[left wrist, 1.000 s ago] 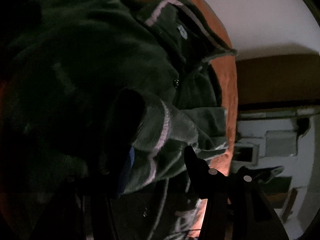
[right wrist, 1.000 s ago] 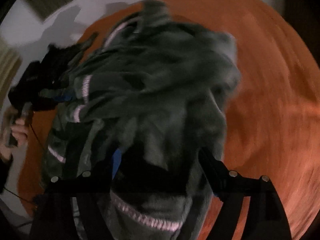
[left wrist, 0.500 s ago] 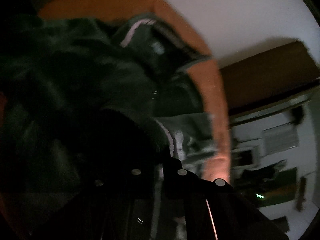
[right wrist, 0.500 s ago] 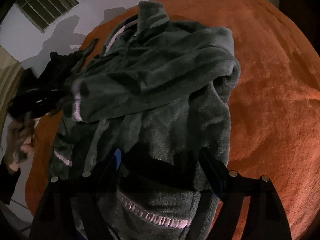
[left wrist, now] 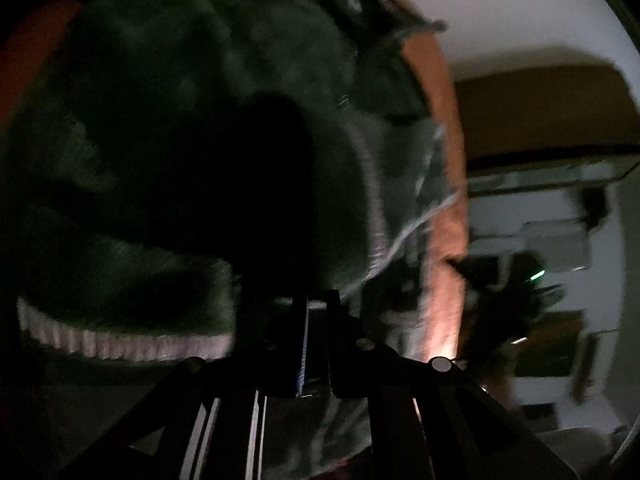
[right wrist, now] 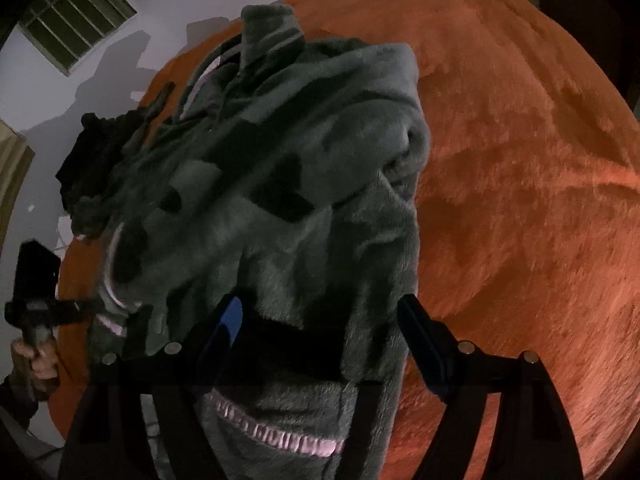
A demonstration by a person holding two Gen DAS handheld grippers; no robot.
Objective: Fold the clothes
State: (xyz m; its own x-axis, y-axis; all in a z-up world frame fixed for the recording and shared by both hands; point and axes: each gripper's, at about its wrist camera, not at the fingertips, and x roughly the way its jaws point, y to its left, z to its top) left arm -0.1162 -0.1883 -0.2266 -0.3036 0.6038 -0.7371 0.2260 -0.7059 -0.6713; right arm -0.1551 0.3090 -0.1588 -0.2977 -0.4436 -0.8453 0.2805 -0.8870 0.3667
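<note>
In your left wrist view, the picture is dark and blurred. Your left gripper (left wrist: 314, 308) has its two black fingers pressed almost together, and only a thin blue strip shows between them. The dark green fleece garment with pale pink ribbed trim (left wrist: 192, 128) fills most of this view and hangs right in front of the fingers, but I cannot tell if any cloth is really pinched between them. One pink cuff band (left wrist: 120, 344) lies just to the left of the gripper. Behind the garment you see the edge of the orange plush blanket (left wrist: 444, 128).

In your right wrist view, your right gripper (right wrist: 320, 328) is wide open, with the blue-padded fingers (right wrist: 230, 316) apart on both sides of the garment (right wrist: 304, 184). The garment lies bunched on the orange blanket (right wrist: 520, 200), and a cuff with pink trim (right wrist: 280, 438) sits low between the fingers. At the left edge, your hand (right wrist: 34, 356) holds the other gripper (right wrist: 82, 306) by its handle, with the tip at the garment's pink trimmed edge.
</note>
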